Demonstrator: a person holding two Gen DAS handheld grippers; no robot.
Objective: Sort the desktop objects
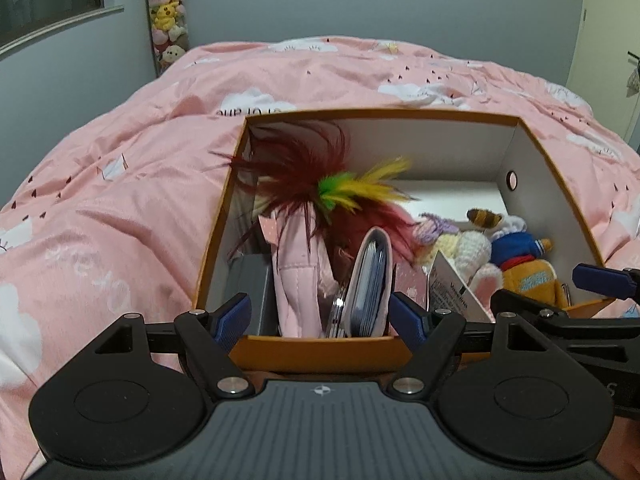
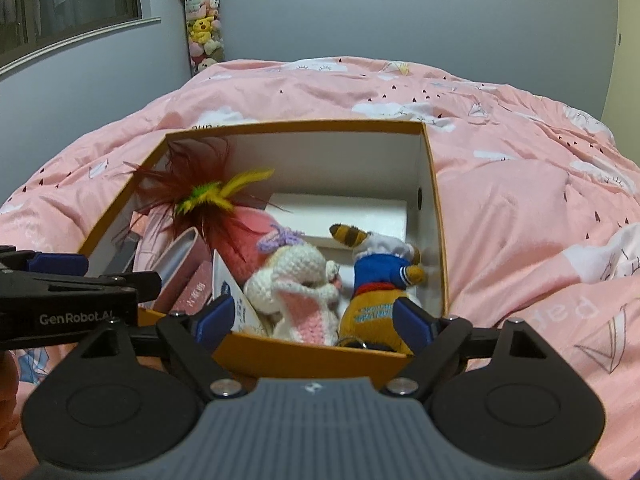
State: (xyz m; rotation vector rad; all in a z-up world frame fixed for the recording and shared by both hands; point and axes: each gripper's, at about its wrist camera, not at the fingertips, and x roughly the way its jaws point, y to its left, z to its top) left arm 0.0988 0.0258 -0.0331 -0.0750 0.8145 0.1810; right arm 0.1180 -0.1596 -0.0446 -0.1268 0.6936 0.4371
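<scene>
An orange cardboard box (image 1: 320, 350) with white inner walls sits on the pink bed and also shows in the right wrist view (image 2: 436, 216). It holds a red, green and yellow feather toy (image 1: 320, 184), a pink pouch (image 1: 298, 276), a grey card case (image 1: 370, 280), a crocheted white bunny (image 2: 298, 280) and an orange plush with a blue top (image 2: 384, 280). My left gripper (image 1: 322, 318) is open and empty at the box's near wall, over the pouch and case. My right gripper (image 2: 314, 322) is open and empty over the bunny and plush.
The pink quilt (image 2: 520, 200) with cloud prints surrounds the box. A tall tube of plush toys (image 2: 202, 28) stands in the far wall corner. A window (image 2: 68, 0) is at the left. Each gripper shows at the edge of the other's view.
</scene>
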